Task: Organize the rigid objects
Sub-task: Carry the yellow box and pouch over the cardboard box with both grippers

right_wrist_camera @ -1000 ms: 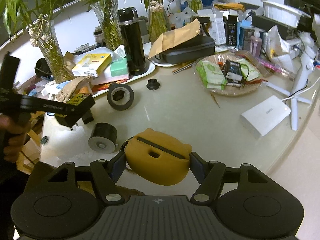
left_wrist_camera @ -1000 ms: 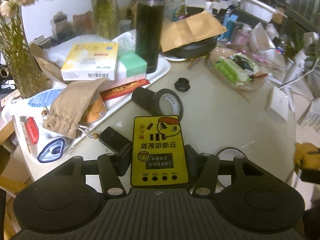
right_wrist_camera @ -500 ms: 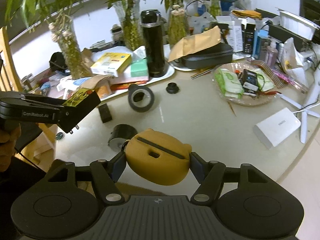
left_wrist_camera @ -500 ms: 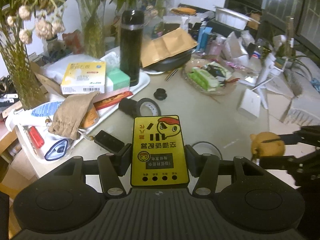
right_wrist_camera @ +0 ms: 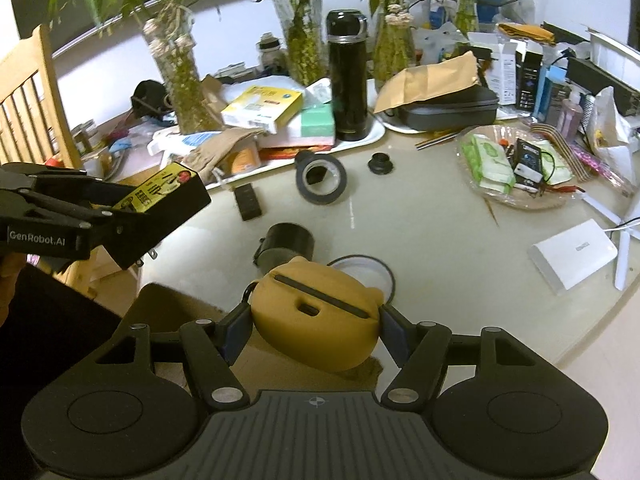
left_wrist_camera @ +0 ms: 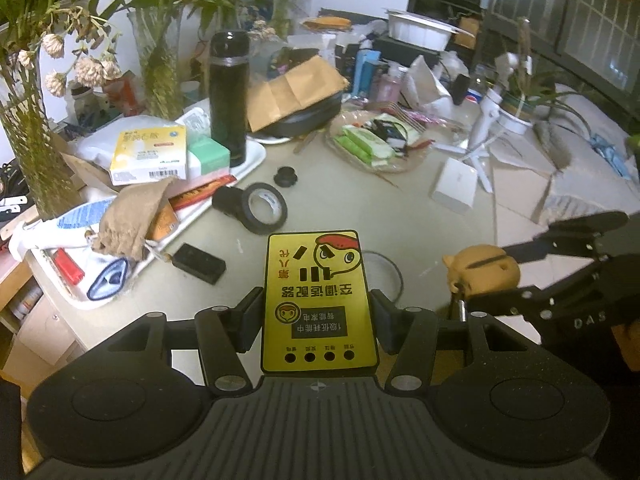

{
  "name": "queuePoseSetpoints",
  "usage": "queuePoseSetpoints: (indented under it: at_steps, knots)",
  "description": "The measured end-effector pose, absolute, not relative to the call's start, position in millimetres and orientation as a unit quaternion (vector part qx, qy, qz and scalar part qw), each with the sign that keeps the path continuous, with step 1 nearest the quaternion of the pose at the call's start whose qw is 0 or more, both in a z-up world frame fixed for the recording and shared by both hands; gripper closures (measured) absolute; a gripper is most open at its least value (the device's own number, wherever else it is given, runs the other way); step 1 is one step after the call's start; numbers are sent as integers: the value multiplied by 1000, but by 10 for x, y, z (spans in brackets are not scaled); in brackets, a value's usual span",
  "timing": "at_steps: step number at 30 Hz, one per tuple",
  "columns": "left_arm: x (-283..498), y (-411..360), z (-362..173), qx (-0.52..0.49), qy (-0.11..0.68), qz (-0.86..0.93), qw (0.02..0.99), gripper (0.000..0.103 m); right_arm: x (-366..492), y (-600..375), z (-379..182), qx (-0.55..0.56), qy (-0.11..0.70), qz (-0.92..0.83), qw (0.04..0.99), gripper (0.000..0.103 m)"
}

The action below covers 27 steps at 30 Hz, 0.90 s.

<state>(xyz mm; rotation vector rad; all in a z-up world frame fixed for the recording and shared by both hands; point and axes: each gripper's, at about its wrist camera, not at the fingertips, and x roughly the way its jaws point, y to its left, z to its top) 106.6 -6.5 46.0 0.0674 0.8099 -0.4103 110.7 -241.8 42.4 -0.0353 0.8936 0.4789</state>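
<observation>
Both wrist fisheyes look forward and down from above the near bench (left_wrist_camera: 400, 208) edge. Each catches the other hand-held gripper; shared: black flask (left_wrist_camera: 229, 96) (right_wrist_camera: 347, 76), tape roll (left_wrist_camera: 264, 208) (right_wrist_camera: 321, 180).

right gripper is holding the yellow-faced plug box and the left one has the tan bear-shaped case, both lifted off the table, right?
The hands are swapped. The right gripper is shut on the tan bear-shaped case, as the right wrist view shows; the left gripper is shut on the yellow-faced plug box, per the left wrist view. Both are lifted off the table.

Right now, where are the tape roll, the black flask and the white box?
tape roll (left_wrist_camera: 266, 208), left wrist view, on its rim
black flask (right_wrist_camera: 347, 80), right wrist view, mid-body
white box (right_wrist_camera: 572, 254), right wrist view, top face
</observation>
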Motion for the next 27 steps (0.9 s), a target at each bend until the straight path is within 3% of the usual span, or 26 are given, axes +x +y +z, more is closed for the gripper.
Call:
queuePoseSetpoints:
  at_steps: [27]
  knots:
    - [506,-279,-4,36,435,-238,868,48,564,-2338,215,-27,460,250,851,32]
